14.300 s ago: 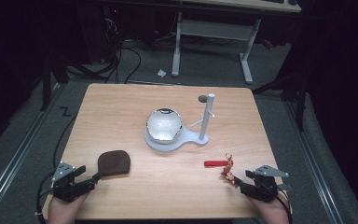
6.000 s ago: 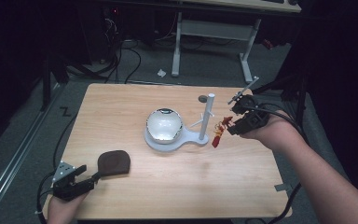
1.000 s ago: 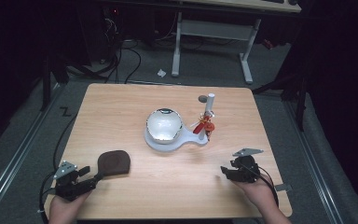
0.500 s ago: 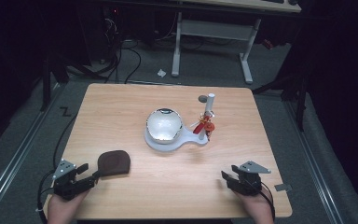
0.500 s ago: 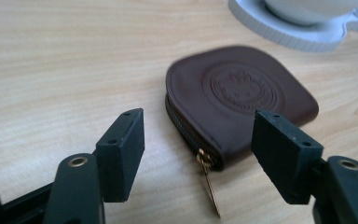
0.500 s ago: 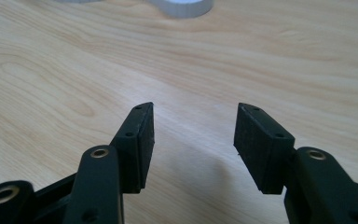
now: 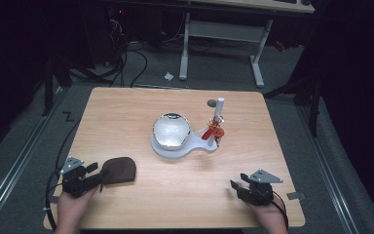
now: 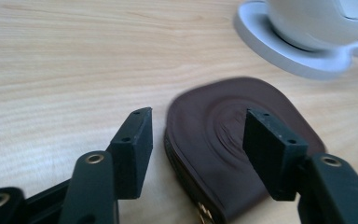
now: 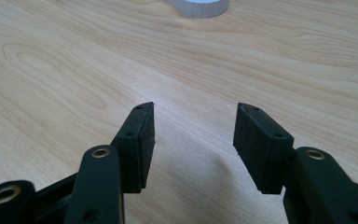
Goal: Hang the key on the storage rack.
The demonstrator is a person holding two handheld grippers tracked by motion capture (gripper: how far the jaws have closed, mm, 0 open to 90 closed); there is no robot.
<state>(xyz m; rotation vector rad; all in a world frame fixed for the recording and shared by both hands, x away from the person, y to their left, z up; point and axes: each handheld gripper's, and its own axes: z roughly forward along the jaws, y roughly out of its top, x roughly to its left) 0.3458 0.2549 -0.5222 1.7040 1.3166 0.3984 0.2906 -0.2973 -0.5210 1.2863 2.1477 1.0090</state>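
Observation:
A dark brown leather pouch (image 7: 119, 169) lies flat on the wooden table (image 7: 126, 112) near the front left. My left gripper (image 7: 97, 174) has its jaws around the pouch's near end (image 8: 233, 140). They have just been closing and stand apart from the leather, one beside its edge and one above it. My right gripper (image 7: 234, 186) rests near the front right edge, open, with bare wood between its fingers (image 9: 140, 135). A red key ring (image 7: 213, 132) hangs on the white post (image 7: 218, 109) of a white stand (image 7: 175, 148).
The stand holds a shiny white dome (image 7: 171, 131) at the table's middle. A small dark disc (image 7: 211, 103) lies behind the post. The stand's base (image 8: 298, 60) lies just beyond the pouch. Desk legs and cables stand on the floor behind.
My left gripper has slid right onto the pouch and its jaws have narrowed. The right hand has drawn back and sunk toward the front edge. Earlier the right gripper carried the key ring to the post.

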